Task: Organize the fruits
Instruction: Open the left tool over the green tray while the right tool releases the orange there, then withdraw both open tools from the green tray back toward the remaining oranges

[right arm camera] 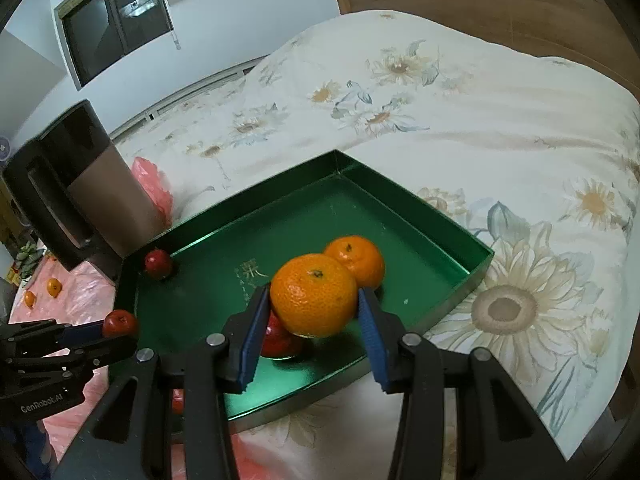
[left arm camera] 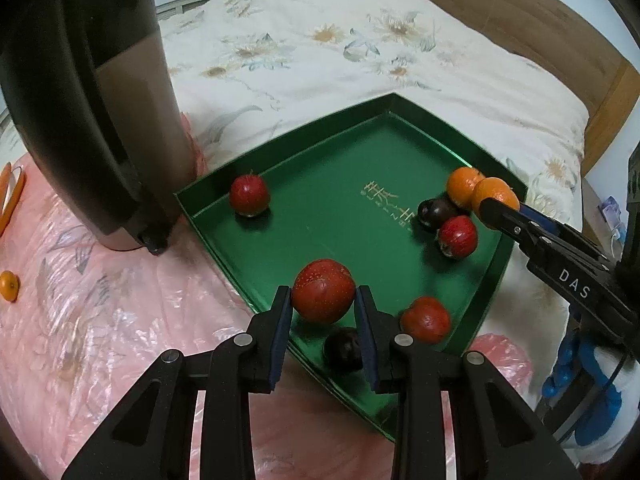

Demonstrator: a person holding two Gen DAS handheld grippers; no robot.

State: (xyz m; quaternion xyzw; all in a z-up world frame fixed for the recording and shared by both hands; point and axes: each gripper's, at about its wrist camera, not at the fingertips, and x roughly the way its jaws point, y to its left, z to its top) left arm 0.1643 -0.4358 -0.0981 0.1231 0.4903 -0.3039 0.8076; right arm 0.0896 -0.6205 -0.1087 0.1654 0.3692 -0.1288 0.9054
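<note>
Placing step: the left gripper (left arm camera: 323,300) clamps a red fruit (left arm camera: 323,296) over the green tray's (left arm camera: 280,184) near edge — the right gripper (right arm camera: 314,304) holds an orange (right arm camera: 314,295) above the tray (beside another orange (right arm camera: 356,260)). Next: lower, then release.

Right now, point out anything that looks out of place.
Small oranges lie loose on the pink plastic sheet, away from the green tray that holds the other fruit. The tray sits skewed, half on the floral quilt.

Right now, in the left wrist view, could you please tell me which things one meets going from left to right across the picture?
Small orange → dark kettle → red fruit at the tray's far-left wall → red fruit held in the left gripper → right gripper holding an orange.
</note>
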